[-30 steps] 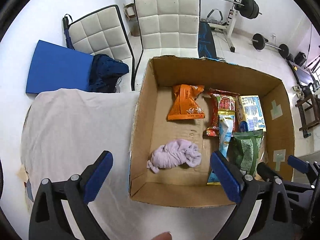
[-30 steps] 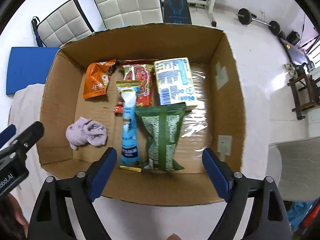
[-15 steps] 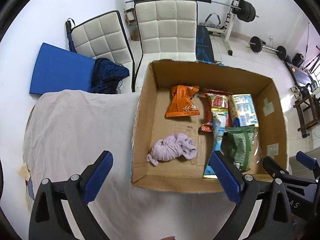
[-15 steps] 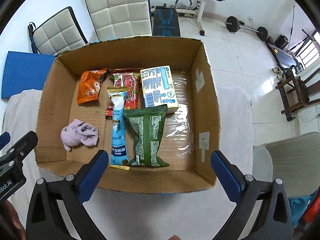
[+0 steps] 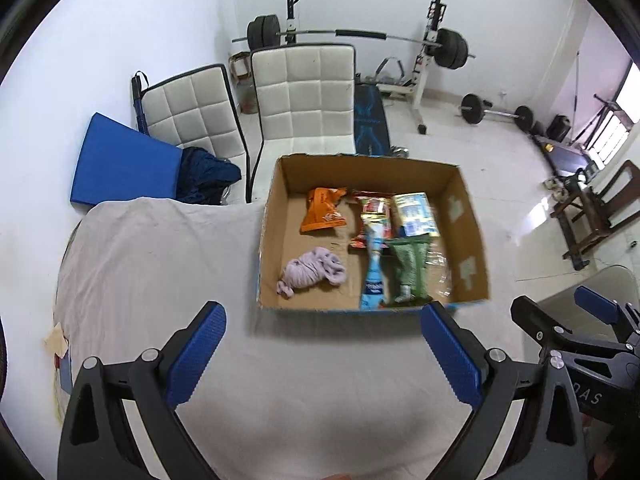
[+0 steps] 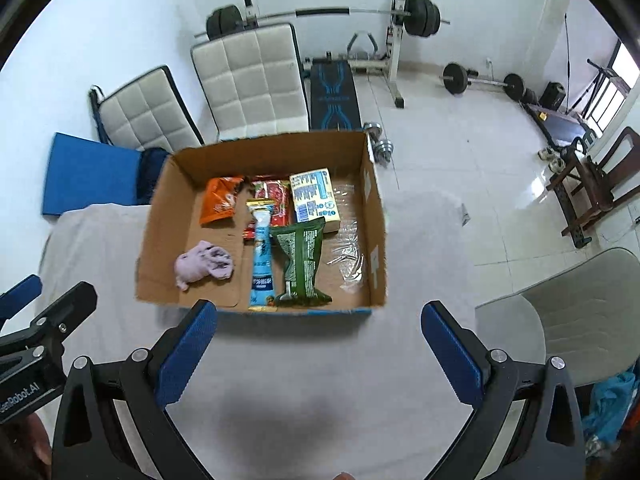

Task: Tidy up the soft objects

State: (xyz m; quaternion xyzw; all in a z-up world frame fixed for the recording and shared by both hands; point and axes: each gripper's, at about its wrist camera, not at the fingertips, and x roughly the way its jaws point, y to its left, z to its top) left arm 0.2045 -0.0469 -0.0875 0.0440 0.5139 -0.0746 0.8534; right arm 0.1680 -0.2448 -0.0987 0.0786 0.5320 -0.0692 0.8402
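An open cardboard box [image 5: 468, 240] [image 6: 376, 216] sits on a table under a pale cloth [image 5: 160, 264] [image 6: 304, 360]. Inside lie a bunched lilac cloth [image 5: 310, 272] [image 6: 202, 266], an orange packet [image 5: 322, 216] [image 6: 220, 204], a red packet [image 5: 370, 212] [image 6: 276, 200], a yellow-blue pack [image 5: 414, 214] [image 6: 314, 200], a light blue tube pack [image 5: 374, 276] [image 6: 262, 264] and a green bag [image 5: 410, 268] [image 6: 302, 264]. My left gripper [image 5: 324, 354] and right gripper [image 6: 320, 350] both hover above the cloth in front of the box, open and empty.
Two white padded chairs [image 5: 304, 100] [image 6: 248, 84] stand behind the table, with a blue mat [image 5: 120, 164] and dark clothing [image 5: 208, 176] to the left. A weight bench and barbell rack [image 6: 332, 40] fill the back. A grey chair [image 6: 560, 312] is at right.
Both grippers have risen and pulled back from the box, so it looks smaller and farther. The right gripper's jaws have widened slightly. The box contents stay put.
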